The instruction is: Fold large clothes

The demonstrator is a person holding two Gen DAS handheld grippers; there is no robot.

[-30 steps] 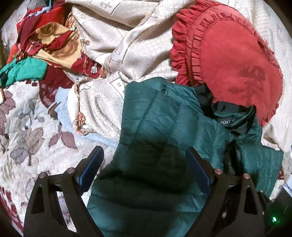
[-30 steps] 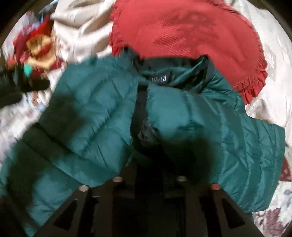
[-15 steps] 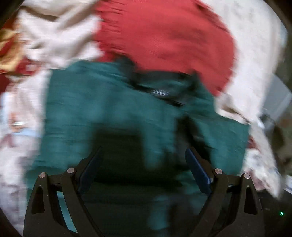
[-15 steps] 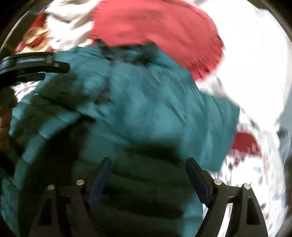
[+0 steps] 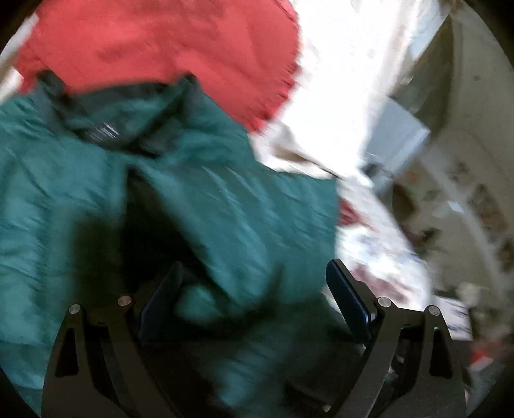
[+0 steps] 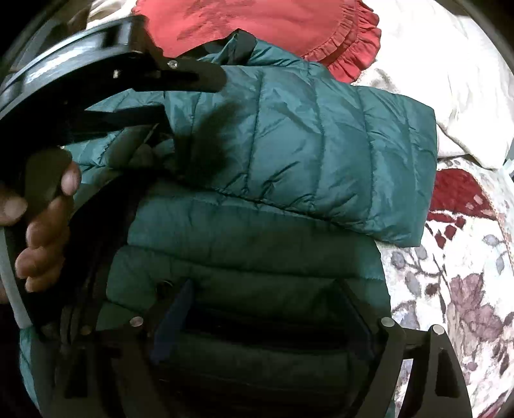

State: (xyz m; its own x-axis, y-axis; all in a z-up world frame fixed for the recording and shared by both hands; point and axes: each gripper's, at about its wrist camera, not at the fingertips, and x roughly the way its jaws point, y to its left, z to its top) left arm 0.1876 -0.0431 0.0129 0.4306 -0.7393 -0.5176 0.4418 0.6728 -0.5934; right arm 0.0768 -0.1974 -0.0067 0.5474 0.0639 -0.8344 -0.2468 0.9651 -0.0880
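Observation:
A dark green quilted puffer jacket lies on a floral bedspread, its black collar toward a red pillow. One sleeve is folded across the body. In the blurred left wrist view the jacket fills the left and centre. My left gripper is open with jacket fabric bunched between its jaws. In the right wrist view the left gripper reaches over the jacket from the left, held by a hand. My right gripper is open low over the jacket's lower body.
A red ruffled pillow lies just beyond the collar, also in the left wrist view. A cream blanket lies to the right. The floral bedspread shows at right. Past the bed edge, floor and a pale box show.
The left gripper swung right, from the jacket's left side to over the folded sleeve. The right gripper opened, letting go of the jacket, and dropped to the lower body.

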